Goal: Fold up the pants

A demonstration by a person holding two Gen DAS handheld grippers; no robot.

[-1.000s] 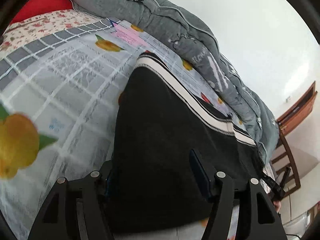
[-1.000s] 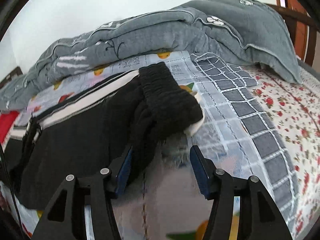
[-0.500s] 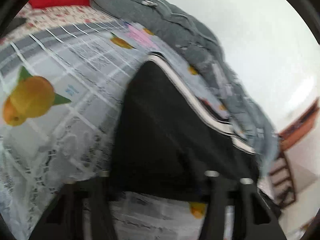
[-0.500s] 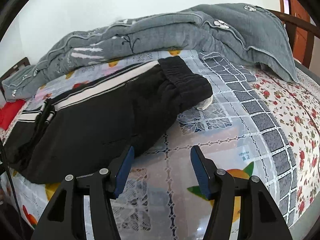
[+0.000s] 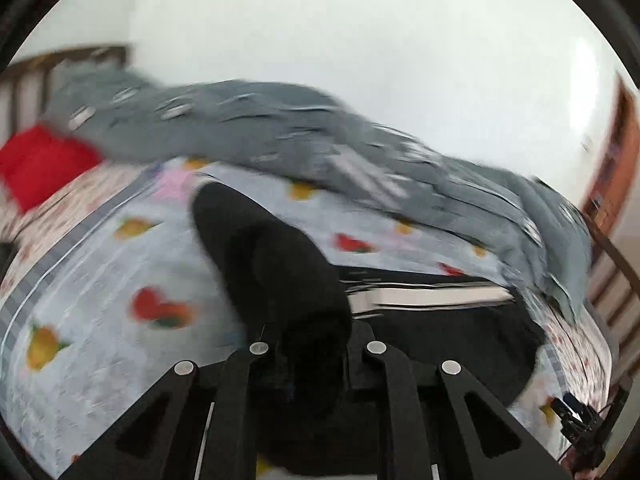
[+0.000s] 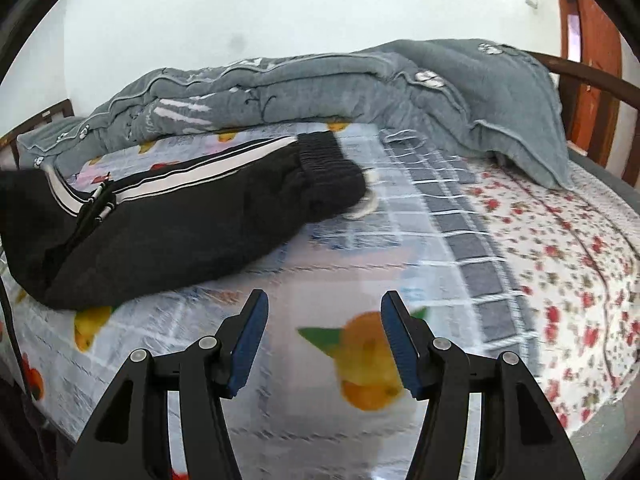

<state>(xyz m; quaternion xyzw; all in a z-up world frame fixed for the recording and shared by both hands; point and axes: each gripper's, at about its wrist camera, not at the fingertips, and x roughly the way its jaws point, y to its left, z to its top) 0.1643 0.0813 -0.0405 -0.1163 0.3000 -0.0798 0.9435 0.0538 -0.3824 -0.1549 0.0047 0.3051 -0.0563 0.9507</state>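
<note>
With our left gripper [image 5: 314,350] we have a fold of the black pants [image 6: 172,216] between the jaws, which are closing on the cloth; the blurred left view shows that fold raised off the bed [image 6: 520,240], the rest draped back toward the striped side seam [image 5: 428,296]. We judge that we hold it by the leg end so it can be carried over the body of the pants for a fold. The pants lie along the left half of the bed, waistband [image 6: 328,164] toward the middle, near the grey quilt [image 6: 320,84] heaped against the wall. That heap closes off the far edge, so a fold must stay on the near side. To the right, the checked and flowered sheet is bare, and there our right gripper [image 6: 324,336] hovers with jaws apart and nothing in them, well clear of the waistband, free to pin or smooth it.
</note>
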